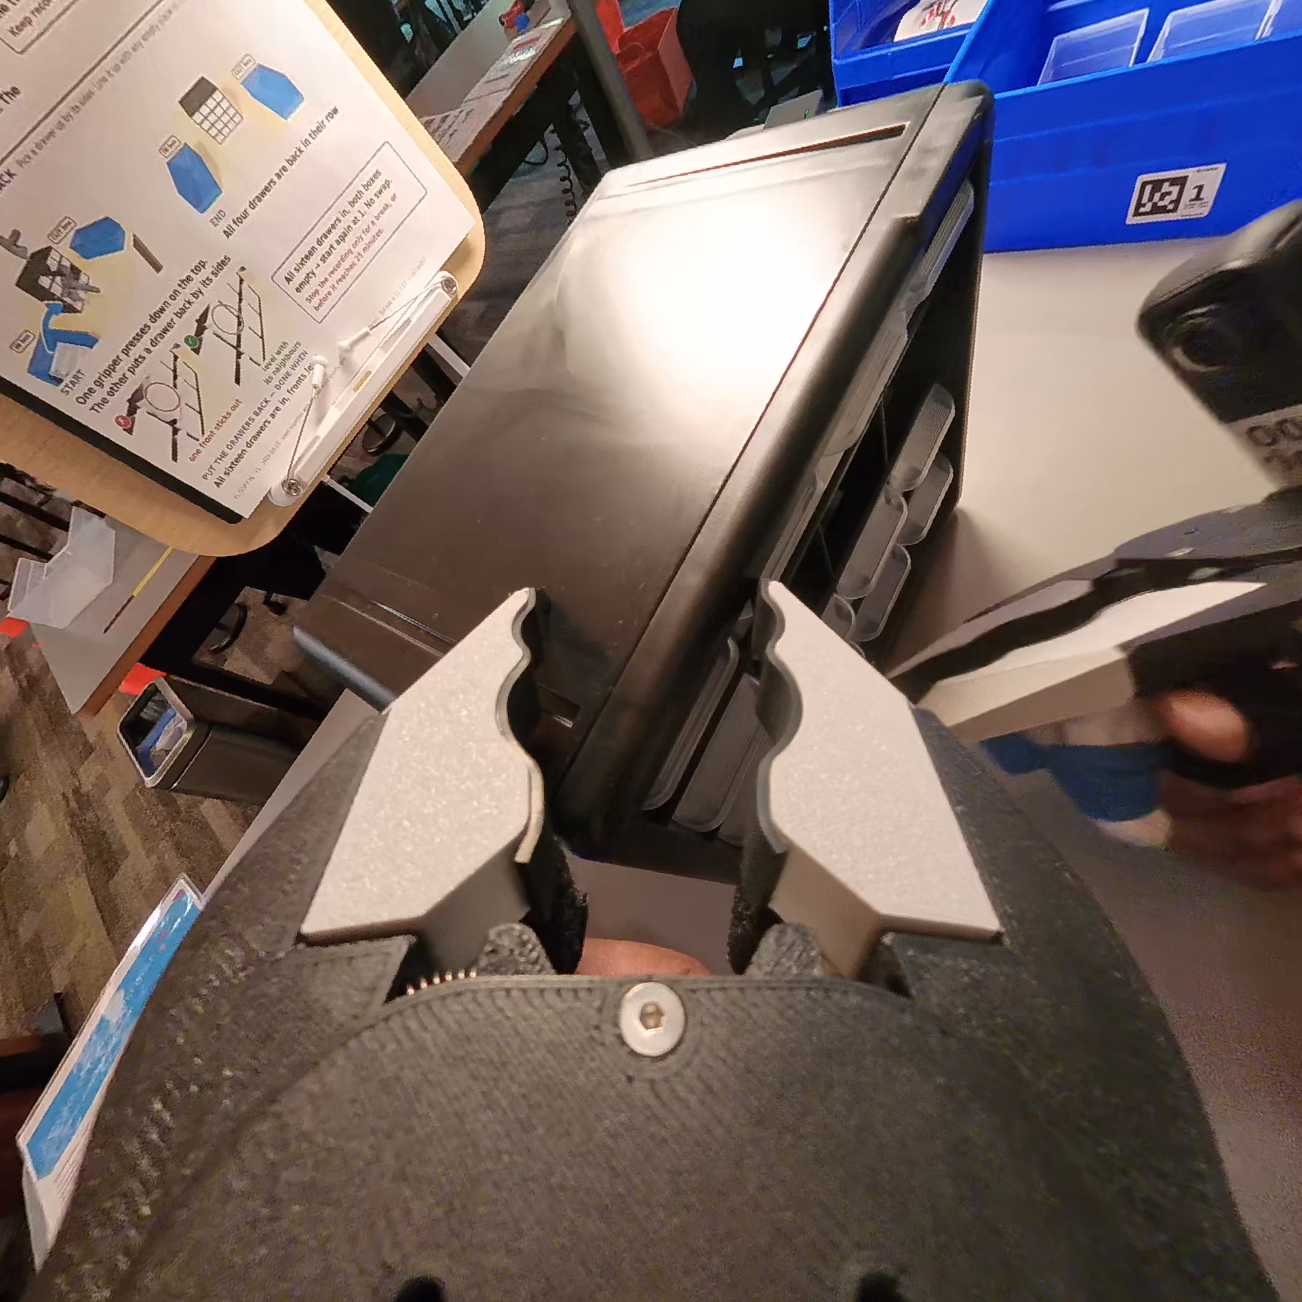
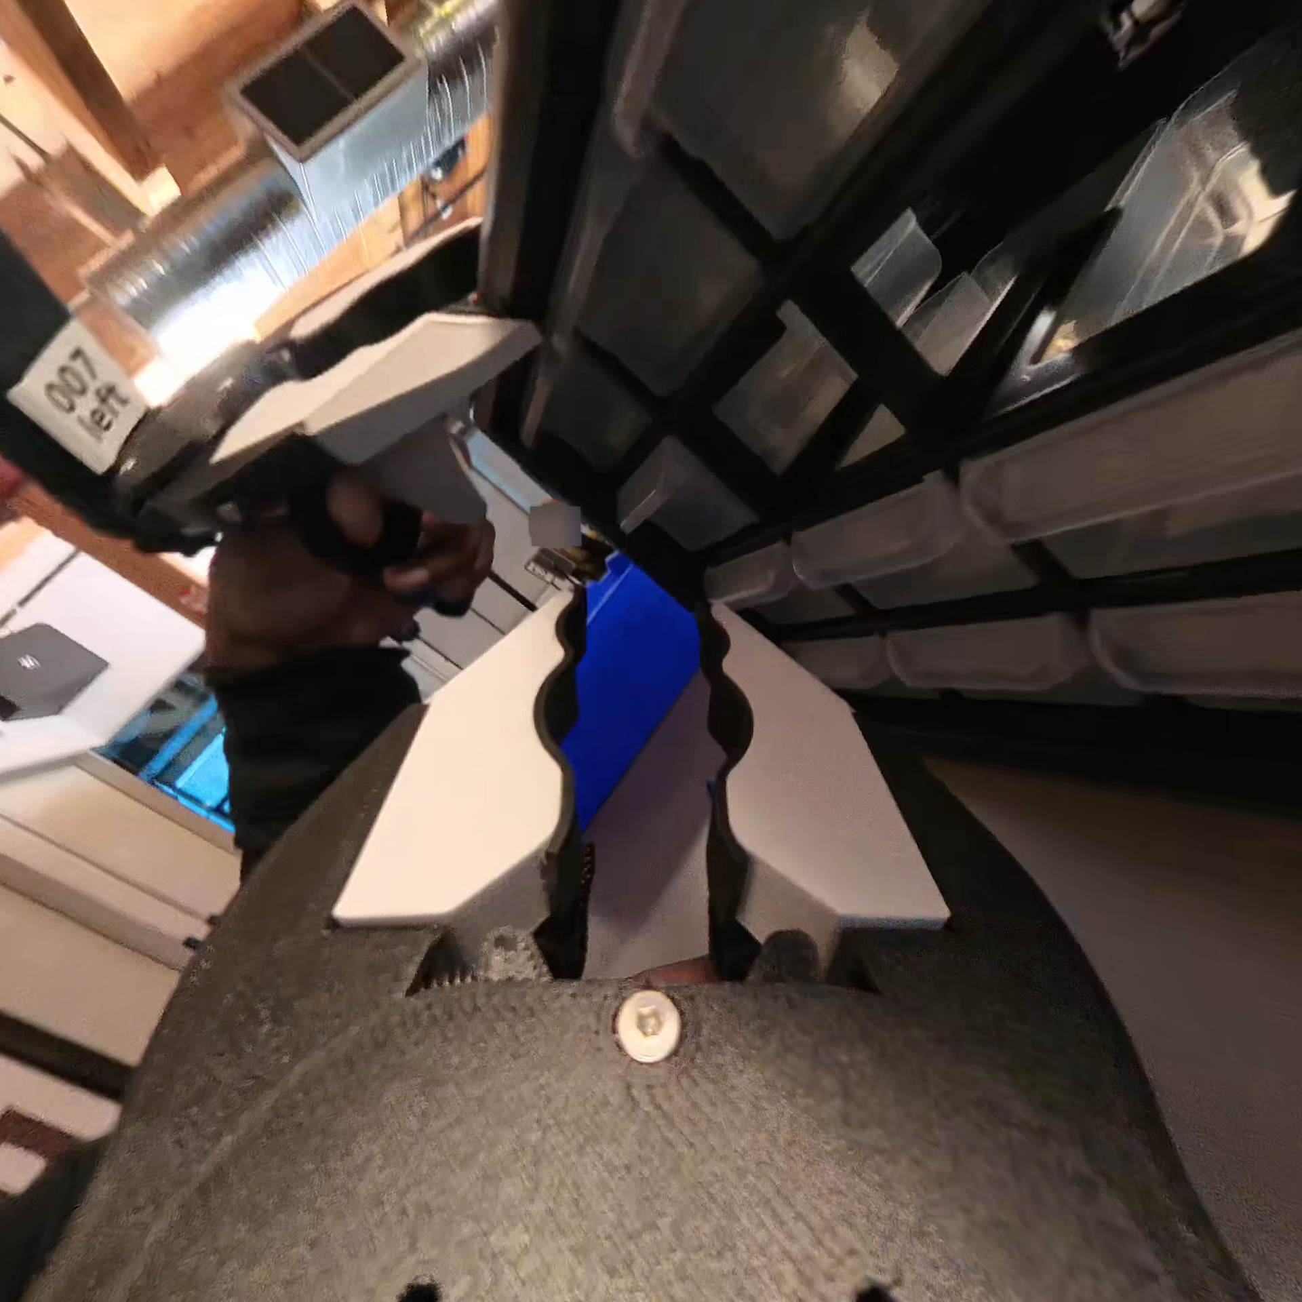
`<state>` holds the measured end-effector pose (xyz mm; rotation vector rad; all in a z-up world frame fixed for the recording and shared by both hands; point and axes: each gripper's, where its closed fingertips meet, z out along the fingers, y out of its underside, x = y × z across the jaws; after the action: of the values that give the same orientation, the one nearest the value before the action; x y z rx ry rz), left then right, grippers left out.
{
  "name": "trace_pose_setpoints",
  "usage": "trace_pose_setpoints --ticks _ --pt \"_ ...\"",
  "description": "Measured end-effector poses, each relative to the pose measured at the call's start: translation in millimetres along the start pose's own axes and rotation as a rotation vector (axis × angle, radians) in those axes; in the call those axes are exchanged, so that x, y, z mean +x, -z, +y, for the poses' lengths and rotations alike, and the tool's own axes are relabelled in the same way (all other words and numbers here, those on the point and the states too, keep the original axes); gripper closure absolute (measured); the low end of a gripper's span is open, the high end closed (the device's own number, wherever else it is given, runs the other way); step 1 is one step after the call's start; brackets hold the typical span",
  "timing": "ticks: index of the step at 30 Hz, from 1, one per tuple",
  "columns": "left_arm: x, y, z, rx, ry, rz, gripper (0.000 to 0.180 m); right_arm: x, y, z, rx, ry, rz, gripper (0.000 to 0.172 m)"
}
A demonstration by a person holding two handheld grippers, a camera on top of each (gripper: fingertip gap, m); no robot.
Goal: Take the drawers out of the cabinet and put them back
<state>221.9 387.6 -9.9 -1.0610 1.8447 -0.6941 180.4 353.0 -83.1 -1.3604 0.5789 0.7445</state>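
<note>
- Left wrist view: left gripper (image 1: 648,627) spread wide over the cabinet's (image 1: 599,394) near top edge, nothing pinched. Black shell looks stiff, glossy, likely slippery; steady it from above. Bin (image 1: 1099,169) crowds the far side.
- Right wrist view: right gripper (image 2: 637,627) part-open, bare, low before the drawers (image 2: 1000,655). Light clear plastic; take one by its sides. Table (image 2: 1127,881) open below.

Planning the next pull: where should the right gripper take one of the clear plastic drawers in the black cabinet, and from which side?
Grip a clear plastic drawer by its protruding front lip, coming straight at the black cabinet front. The lips jut out past the black frame; the drawer sides are boxed in by dividers. The right gripper is open, holding nothing.
</note>
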Motion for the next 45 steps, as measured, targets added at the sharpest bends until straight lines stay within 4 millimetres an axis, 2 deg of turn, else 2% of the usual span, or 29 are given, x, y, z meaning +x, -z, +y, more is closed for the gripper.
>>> trace_pose_setpoints --ticks 6,8,10,15,23,26,29,33,36,39,42,45 --pt "0.0 0.6 -0.2 0.006 0.008 0.013 0.121 8.1 -36.6 -12.3 0.058 -0.001 0.043 0.137" --pt "0.0 0.7 0.0 0.006 0.01 0.011 0.122 8.4 -44.1 -13.6 0.066 -0.016 0.037 0.144" --pt "0.1 0.8 0.1 0.004 0.009 0.008 0.122 5.4 -46.8 -16.0 0.107 -0.004 0.028 0.157" --pt "0.3 1.0 0.1 0.002 0.008 0.006 0.122 -8.6 -34.0 -5.6 0.123 -0.039 -0.022 0.163" --pt "0.3 1.0 0.0 0.0 0.006 0.004 0.122 -61.5 28.3 37.6 0.109 -0.14 -0.172 0.167" --pt "0.3 1.0 0.0 -0.001 0.005 0.004 0.122 -74.1 49.1 48.8 0.11 -0.177 -0.191 0.167" --pt "0.4 0.9 0.0 -0.002 0.004 0.002 0.122 -79.9 67.1 51.5 0.103 -0.191 -0.19 0.169" --pt "0.3 0.9 -0.1 -0.003 0.003 0.0 0.119 -70.2 92.2 53.6 0.06 -0.242 -0.144 0.169" --pt "0.4 0.8 -0.1 -0.003 0.002 0.0 0.119 -52.8 120.0 61.8 -0.021 -0.254 -0.057 0.169" --pt "0.4 0.8 -0.3 -0.003 0.0 0.001 0.119 -25.1 156.0 73.6 -0.117 -0.276 0.104 0.167" --pt "0.4 0.7 -0.2 -0.004 -0.001 -0.002 0.119 3.3 198.4 84.4 -0.228 -0.181 0.303 0.16" --pt "0.3 0.7 -0.1 -0.005 -0.002 -0.004 0.119 14.7 235.8 85.0 -0.341 -0.021 0.421 0.148"
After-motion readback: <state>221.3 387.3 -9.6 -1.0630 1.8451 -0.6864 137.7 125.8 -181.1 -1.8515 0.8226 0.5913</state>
